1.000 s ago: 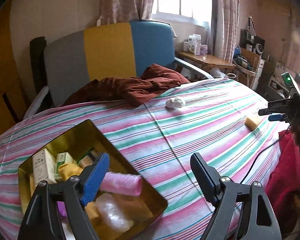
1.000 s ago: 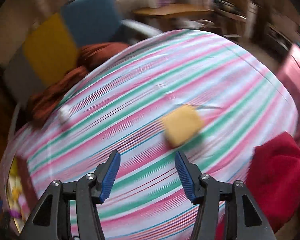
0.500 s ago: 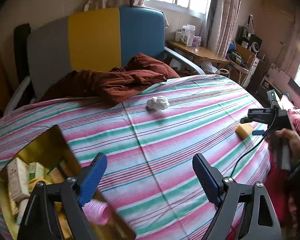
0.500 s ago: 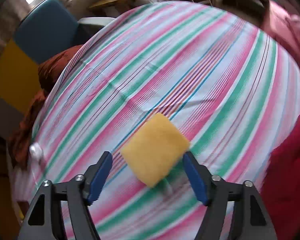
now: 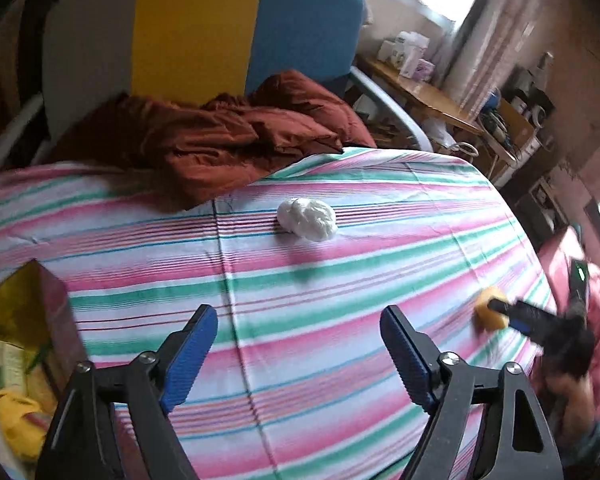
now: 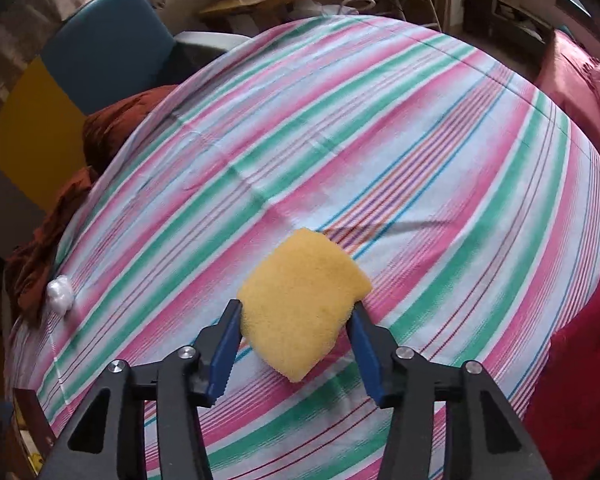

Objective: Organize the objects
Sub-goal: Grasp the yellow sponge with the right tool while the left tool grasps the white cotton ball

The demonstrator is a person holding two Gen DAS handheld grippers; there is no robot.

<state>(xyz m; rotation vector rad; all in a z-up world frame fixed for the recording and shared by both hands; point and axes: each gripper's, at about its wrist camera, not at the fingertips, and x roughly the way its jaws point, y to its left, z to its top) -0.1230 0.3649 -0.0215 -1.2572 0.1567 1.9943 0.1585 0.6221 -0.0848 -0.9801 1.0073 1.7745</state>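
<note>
Fingers [image 6: 356,320] of right gripper [image 6: 296,322] closing w/ yellow sponge [image 6: 304,304] squeezed between pads, sitting on striped bed [image 6: 420,152]; left gripper [image 5: 300,344] wide, narrowing, empty, white wad [image 5: 307,218] straight ahead, nearer the left.

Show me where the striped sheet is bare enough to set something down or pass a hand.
Free: the wide stretch of striped sheet between the white wad and the yellow sponge, and the near strip ahead of the left tool. Crowded: the far edge under the rust-red blanket, the gold box at left, and the sponge spot, where the right tool is closing.
</note>
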